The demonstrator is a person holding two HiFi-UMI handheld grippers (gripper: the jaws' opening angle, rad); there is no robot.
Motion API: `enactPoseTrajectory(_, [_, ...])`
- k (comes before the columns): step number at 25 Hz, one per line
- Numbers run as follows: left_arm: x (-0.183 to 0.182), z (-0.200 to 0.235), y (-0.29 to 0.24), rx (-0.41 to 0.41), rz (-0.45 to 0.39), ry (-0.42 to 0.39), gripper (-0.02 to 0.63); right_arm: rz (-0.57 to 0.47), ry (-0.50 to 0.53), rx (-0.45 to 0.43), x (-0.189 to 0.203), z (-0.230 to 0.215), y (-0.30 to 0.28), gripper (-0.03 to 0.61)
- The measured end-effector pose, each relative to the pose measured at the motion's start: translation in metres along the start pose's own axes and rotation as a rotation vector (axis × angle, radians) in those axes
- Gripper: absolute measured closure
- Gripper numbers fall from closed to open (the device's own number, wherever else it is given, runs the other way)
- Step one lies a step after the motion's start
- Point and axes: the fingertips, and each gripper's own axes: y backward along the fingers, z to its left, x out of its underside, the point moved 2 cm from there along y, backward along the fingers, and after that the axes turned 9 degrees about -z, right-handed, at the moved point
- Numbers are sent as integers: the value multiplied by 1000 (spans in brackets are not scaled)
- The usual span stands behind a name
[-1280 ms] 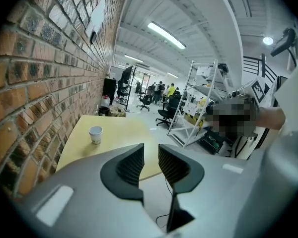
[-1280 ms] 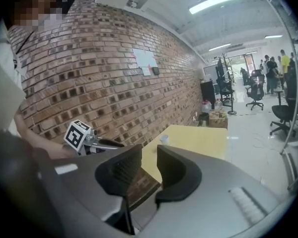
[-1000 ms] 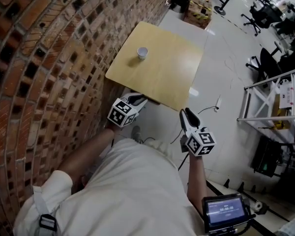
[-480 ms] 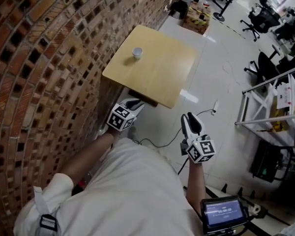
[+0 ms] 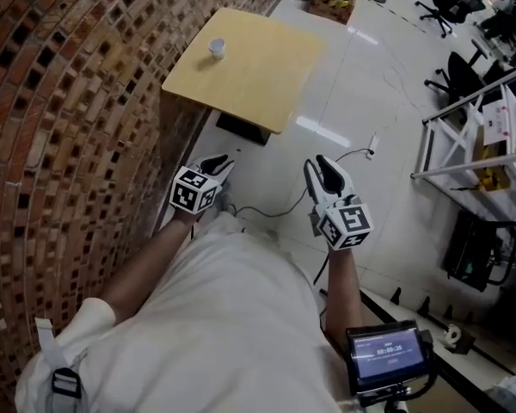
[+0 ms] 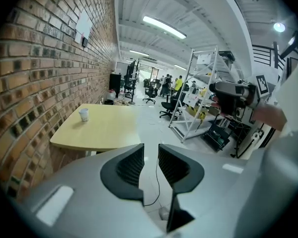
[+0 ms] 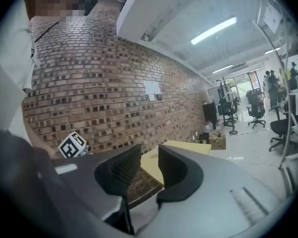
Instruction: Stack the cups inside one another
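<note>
The left gripper (image 6: 150, 152) is released, its jaws a narrow slot apart with nothing between them. It hangs over the floor (image 5: 353, 101), short of the near edge of the table (image 5: 258, 76), on the side by the brick wall (image 5: 69, 101). The right gripper (image 7: 149, 155) is also released and empty, and its jaws have just been opening. It too hangs well short of the table's near edge, out toward the table's open corner. A cable (image 5: 275, 212) lies on the floor between that edge and the grippers. The table runs along the wall. The cup (image 5: 217, 48) stands upright on it, near the wall-side edge and toward the far end. On the table's other side the floor lies open as far as a rack (image 5: 464, 144) and chairs (image 5: 456, 80), both well apart from the table.
</note>
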Motion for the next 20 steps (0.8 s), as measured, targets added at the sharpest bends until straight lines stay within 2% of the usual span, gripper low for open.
enactPoseTrajectory(5, [42,-38,30,-48,57,17,505,11,-31,-20,17,3,39,480])
enactPoseTrajectory(9, [57,-62,46,-71,82,22,505,28,-69,-28,29,9,64,492])
enactPoseTrajectory(11, [56,-71,45,-70,80,16,505,29,-71,-22,32,9,73,563])
enactPoseTrajectory(12, [54,-75,43,-67,77,13,505,29,-72,-16,32,9,77,578])
enactPoseTrajectory(20, [35,-88,25,-28,47,-4,505,9,-93,60,30,1,96,578])
